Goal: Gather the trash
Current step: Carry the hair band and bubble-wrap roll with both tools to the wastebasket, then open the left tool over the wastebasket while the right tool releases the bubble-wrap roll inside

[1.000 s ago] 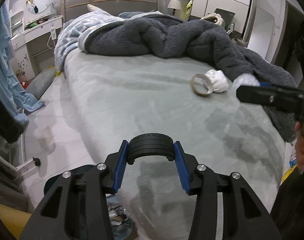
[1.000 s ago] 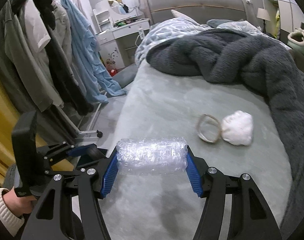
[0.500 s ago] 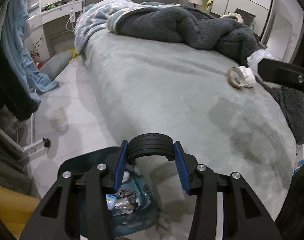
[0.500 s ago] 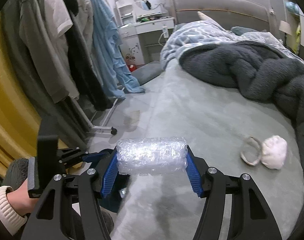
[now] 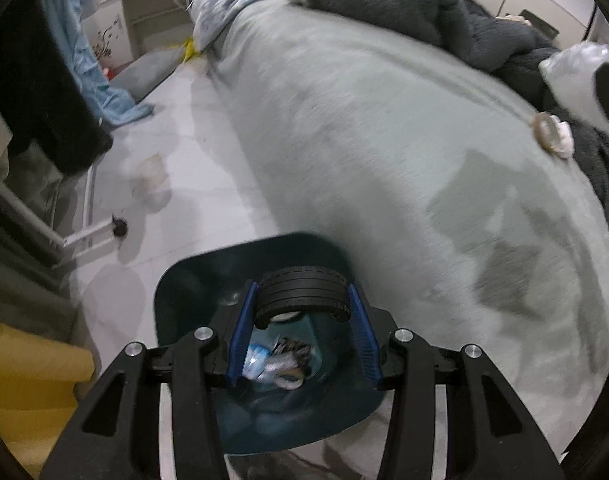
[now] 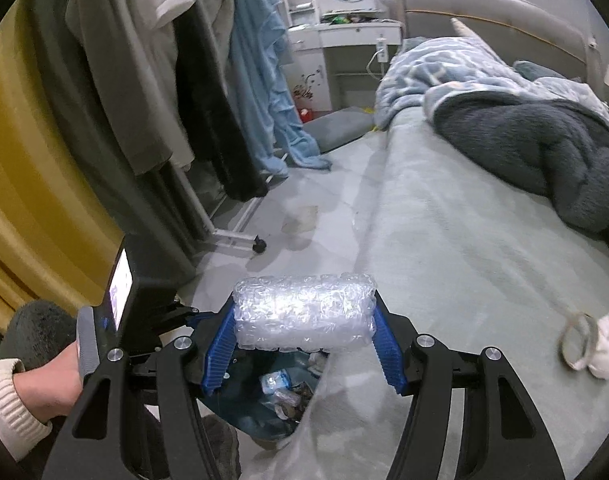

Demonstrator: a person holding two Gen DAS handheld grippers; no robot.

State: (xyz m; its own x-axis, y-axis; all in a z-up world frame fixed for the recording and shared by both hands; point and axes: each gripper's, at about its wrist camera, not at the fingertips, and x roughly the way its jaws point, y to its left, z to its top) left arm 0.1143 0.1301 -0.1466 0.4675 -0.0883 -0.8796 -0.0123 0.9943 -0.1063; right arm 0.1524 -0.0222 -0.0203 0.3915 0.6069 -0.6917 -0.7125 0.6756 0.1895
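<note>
So both hands are loaded and parked over the bin. The left gripper (image 5: 302,322) is clamped on a small black rubber toy tyre (image 5: 303,290), its axle running straight across between the blue pads, and in the left wrist view the dark teal plastic trash bin (image 5: 192,280) sits directly underneath, opening up, with wrappers already lying in the bottom. My read: that one only has to let go and it drops in.

The right gripper (image 6: 304,334) is squeezing a clear roll of bubble wrap (image 6: 304,312), long axis crosswise, so the pads press on its two ends. In the right wrist view the bin shows below and just past the roll, jammed against the grey-green bedspread (image 6: 444,264). The left gripper's body sits just to the left of it, so the left is nearer and I'd guess it goes first.

Room is tight: bed edge on one side, the other gripper on the other, open floor beyond.

Well away on the bed, a thin tape ring (image 6: 578,338) touching a crumpled white tissue wad (image 6: 606,352) hasn't been collected yet.
</note>
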